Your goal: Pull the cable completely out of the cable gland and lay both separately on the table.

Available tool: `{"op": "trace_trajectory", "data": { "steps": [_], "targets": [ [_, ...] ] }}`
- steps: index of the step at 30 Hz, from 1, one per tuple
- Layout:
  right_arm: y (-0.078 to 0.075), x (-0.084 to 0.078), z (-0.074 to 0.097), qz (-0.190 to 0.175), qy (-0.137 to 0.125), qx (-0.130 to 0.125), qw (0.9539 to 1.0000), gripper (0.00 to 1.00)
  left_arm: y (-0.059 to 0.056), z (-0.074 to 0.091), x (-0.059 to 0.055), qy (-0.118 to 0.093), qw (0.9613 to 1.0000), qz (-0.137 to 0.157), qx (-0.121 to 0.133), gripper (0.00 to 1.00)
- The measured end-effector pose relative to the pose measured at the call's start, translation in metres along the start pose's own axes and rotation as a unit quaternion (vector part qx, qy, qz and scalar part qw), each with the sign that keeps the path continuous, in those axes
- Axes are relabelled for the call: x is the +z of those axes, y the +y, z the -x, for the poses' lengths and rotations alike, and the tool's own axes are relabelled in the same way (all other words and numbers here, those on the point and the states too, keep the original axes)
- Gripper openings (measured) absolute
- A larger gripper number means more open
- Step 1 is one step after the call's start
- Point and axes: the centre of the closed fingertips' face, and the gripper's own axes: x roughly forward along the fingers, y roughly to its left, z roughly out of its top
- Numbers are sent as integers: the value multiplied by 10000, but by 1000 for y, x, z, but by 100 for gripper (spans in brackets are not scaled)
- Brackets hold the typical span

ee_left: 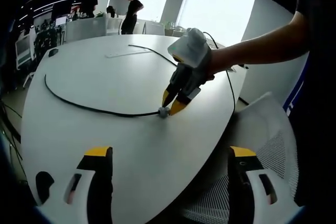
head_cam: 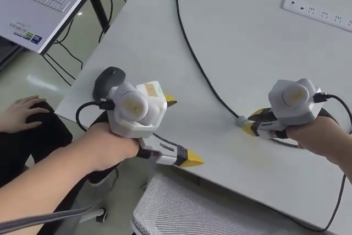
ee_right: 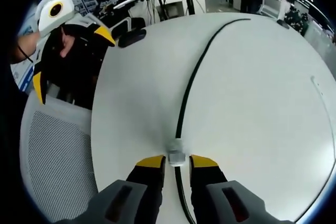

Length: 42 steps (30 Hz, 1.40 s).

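Head view: small grey cable gland [head_cam: 240, 120] on matte white table [head_cam: 264, 53], threaded on glossy black cable [head_cam: 192, 53], half hidden behind right gripper [head_cam: 252, 122]; left gripper [head_cam: 181, 130] at near-left table edge, yellow tips wide apart.

Left gripper view: own jaws likewise spread; cable gland [ee_left: 164, 112] tiny, shape blurred.

Right gripper view: tips narrowed either side of cable gland [ee_right: 176, 152], actual grip impossible to tell; mesh chair [ee_right: 58, 150] at left, cut off.

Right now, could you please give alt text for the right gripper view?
The right tool straddles a black cable just behind its grey cable gland on a white table, jaws slightly apart. The cable curves away up the view; the left tool, wide open, is at upper left near a mesh chair.
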Motion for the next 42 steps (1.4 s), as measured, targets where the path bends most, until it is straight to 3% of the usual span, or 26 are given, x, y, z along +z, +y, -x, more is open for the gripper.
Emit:
{"op": "trace_trajectory", "data": {
  "steps": [14,23,34,42],
  "targets": [
    [-1,0,-1,182,70,5,9998,8,2,-1,-1,23,10000,19,21,87],
    [11,-2,9,170,61,148,9997,7,-5,-6,4,29,10000,-24,-18,89],
    [25,-3,38,221,-120,166,9995,6,-24,-19,13,80,9996,-248,-110,90],
    [41,-9,65,470,-188,216,9985,6,-41,-32,34,-35,9993,-313,-218,87]
  ]
}}
